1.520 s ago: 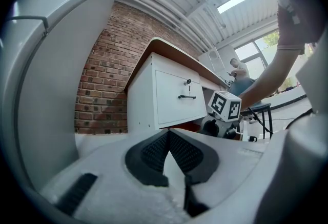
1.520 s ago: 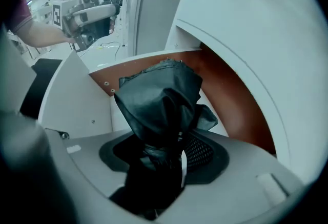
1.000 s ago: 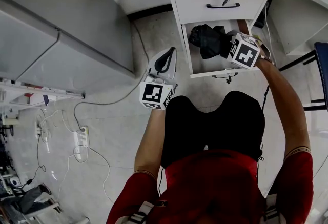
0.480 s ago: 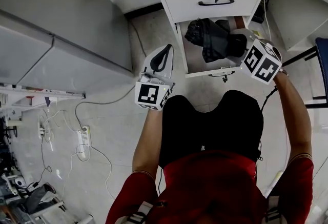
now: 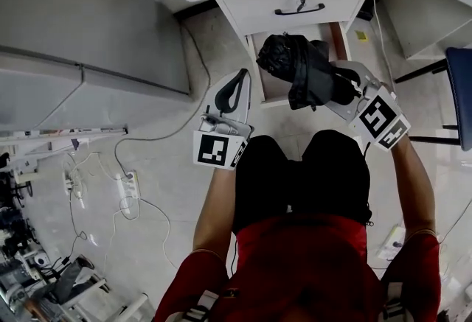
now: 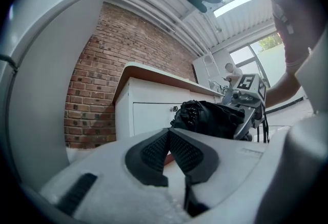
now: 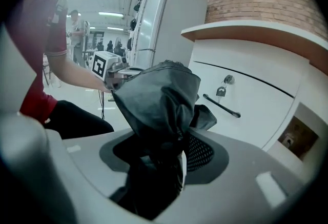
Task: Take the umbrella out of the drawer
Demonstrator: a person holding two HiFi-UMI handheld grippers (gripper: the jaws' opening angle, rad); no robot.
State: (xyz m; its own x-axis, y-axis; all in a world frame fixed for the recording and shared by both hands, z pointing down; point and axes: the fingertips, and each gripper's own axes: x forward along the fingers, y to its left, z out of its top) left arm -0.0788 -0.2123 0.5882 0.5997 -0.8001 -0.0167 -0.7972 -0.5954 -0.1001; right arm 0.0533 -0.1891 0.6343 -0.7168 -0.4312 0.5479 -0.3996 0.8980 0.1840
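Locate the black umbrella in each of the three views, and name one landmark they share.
Head view: umbrella upper centre, held by the right gripper.
Left gripper view: umbrella right of centre, just above the jaws.
Right gripper view: umbrella centre, clamped between the jaws.
Shared landmark: the closed white top drawer.

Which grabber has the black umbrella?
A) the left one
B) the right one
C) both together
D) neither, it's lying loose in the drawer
B: the right gripper is clamped on the black umbrella, while the left gripper has its jaws together with nothing between them, off to the side.
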